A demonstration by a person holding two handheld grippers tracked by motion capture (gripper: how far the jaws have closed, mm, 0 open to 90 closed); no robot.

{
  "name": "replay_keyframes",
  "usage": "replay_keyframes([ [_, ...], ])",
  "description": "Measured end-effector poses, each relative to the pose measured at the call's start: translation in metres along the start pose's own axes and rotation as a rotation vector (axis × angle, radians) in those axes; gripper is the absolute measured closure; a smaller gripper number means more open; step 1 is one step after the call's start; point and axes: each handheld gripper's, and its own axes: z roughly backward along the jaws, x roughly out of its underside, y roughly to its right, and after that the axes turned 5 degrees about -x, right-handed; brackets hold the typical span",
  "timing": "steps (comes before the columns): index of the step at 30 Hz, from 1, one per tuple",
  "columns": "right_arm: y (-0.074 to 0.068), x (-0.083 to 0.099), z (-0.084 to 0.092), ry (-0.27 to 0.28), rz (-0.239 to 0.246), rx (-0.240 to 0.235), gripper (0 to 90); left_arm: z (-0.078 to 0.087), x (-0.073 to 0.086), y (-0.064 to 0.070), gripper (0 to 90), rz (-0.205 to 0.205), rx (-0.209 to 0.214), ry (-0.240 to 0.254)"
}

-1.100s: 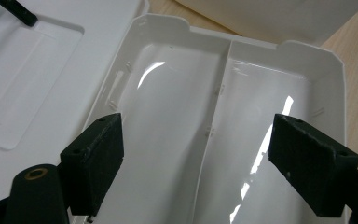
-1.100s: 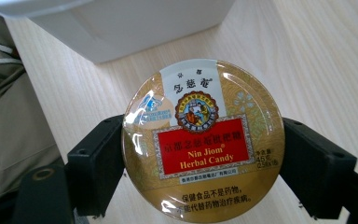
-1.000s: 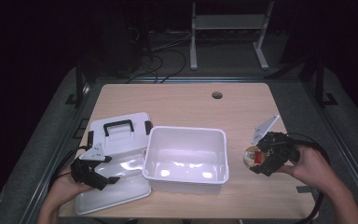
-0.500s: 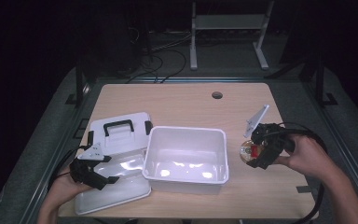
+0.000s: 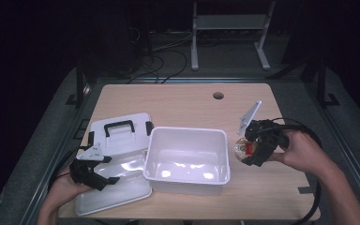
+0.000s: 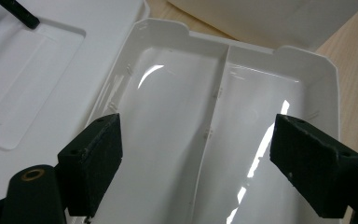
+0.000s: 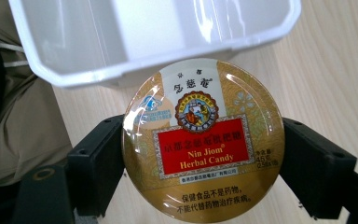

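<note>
1. White plastic dominates the high view: the open bin (image 5: 186, 157) is sitting mid-table, its handled lid (image 5: 120, 132) lying off to the left. The right gripper (image 5: 251, 149) is holding the round candy tin (image 5: 243, 148) just beside the bin's right wall, apparently lining up a drop. The left gripper (image 5: 93, 174) is hovering over the divided tray (image 5: 122, 192).

2. Left gripper view: jaws are standing wide apart with nothing between them, hanging above the divided tray (image 6: 214, 140), probably waiting.

3. Right gripper view: jaws are clamping the Nin Jiom Herbal Candy tin (image 7: 204, 140) at its rim, label facing the camera, the bin (image 7: 154, 37) just beyond.
</note>
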Motion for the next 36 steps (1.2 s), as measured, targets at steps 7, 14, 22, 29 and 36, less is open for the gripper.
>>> replay_keyframes([
  [7,-0.004,-0.024,0.003,0.006,0.046,-0.008,20.0,0.001,0.001,-0.001,16.1,0.009,0.001,0.008],
  [14,-0.007,-0.046,-0.004,0.003,0.078,-0.023,20.0,0.001,0.002,-0.002,16.1,0.009,0.005,0.008],
  [22,-0.009,-0.066,-0.017,-0.008,0.110,-0.043,20.0,0.000,0.004,-0.003,16.1,0.012,0.008,0.007],
  [29,-0.012,-0.079,-0.025,-0.011,0.128,-0.052,20.0,0.000,0.004,-0.003,15.8,0.014,0.009,0.006],
  [36,-0.015,-0.092,-0.038,-0.027,0.138,-0.058,20.0,0.000,0.004,-0.003,15.8,0.020,0.010,0.008],
])
